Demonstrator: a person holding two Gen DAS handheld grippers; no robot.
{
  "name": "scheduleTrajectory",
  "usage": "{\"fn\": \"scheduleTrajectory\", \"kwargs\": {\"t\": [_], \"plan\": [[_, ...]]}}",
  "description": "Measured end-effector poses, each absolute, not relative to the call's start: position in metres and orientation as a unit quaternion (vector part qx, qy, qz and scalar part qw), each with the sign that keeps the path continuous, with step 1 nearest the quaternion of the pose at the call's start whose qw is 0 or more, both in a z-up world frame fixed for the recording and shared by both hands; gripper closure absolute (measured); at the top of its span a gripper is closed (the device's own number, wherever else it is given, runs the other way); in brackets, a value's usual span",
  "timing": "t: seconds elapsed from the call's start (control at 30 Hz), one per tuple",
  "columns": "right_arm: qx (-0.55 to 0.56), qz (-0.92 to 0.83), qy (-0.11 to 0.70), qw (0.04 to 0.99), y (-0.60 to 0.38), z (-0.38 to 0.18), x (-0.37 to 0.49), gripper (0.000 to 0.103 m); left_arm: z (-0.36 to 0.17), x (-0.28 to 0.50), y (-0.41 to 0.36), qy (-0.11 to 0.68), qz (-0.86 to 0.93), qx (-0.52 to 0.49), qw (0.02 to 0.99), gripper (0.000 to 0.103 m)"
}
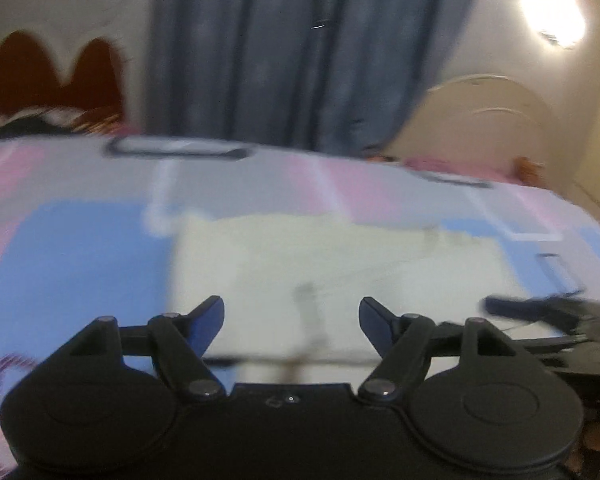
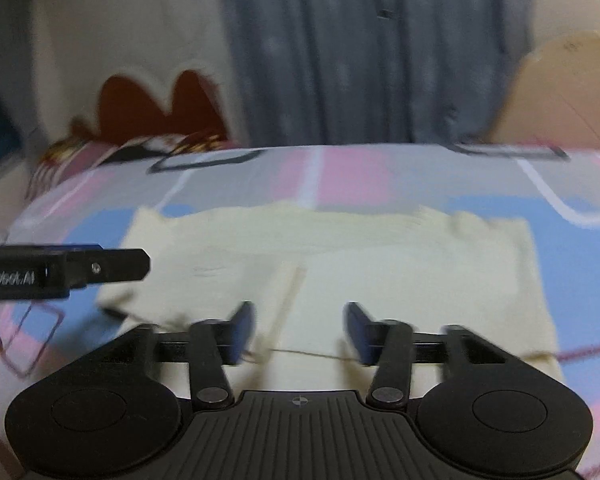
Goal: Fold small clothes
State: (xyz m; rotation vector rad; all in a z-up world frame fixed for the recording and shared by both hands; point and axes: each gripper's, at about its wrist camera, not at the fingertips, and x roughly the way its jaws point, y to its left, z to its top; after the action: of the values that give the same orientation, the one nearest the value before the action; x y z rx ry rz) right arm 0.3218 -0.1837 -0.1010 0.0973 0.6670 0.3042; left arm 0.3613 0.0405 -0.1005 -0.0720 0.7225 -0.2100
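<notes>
A pale cream garment [image 1: 340, 264] lies flat on the bed, folded into a rough rectangle; it fills the middle of the right wrist view [image 2: 340, 256] too. My left gripper [image 1: 292, 312] hovers over its near edge with the jaws wide apart and nothing between the blue pads. My right gripper [image 2: 300, 320] stands the same way over the near edge, open and empty. The other gripper's black body shows at the right edge [image 1: 556, 320] of the left wrist view, and at the left edge [image 2: 60, 270] of the right wrist view. Both views are motion-blurred.
The bed is covered by a sheet [image 2: 380, 176] of pink, blue and grey blocks. Behind it hang grey-blue curtains [image 1: 284, 52], with a dark red headboard [image 1: 52, 76] and patterned pillows at the left. A bright lamp [image 1: 552, 8] glows at upper right.
</notes>
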Motion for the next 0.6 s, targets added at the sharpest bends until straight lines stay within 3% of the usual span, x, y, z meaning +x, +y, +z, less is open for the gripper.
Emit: {"fn": "scheduleTrajectory", "kwargs": {"t": [0.17,0.37,0.5,0.57,0.6], "plan": [[-0.042,0.189,0.315,0.929,-0.133,-0.113,0.32,0.031,-0.121,0.362,0.068,0.374,-0.06,-0.038,0.925,0.033],[-0.066,0.205,0.318,0.923,-0.097,-0.127,0.34,0.031,-0.128,0.361,0.078,0.378,-0.057,-0.054,0.922,0.034],[-0.063,0.194,0.354,0.913,-0.084,-0.145,0.363,0.048,-0.129,0.363,0.082,0.374,-0.06,-0.056,0.924,0.034],[-0.068,0.182,0.359,0.913,-0.084,-0.15,0.365,0.062,-0.13,0.365,0.082,0.371,-0.058,-0.046,0.925,0.034],[-0.058,0.177,0.359,0.915,-0.089,-0.149,0.365,0.074,-0.13,0.364,0.082,0.37,-0.059,-0.043,0.926,0.034]]}}
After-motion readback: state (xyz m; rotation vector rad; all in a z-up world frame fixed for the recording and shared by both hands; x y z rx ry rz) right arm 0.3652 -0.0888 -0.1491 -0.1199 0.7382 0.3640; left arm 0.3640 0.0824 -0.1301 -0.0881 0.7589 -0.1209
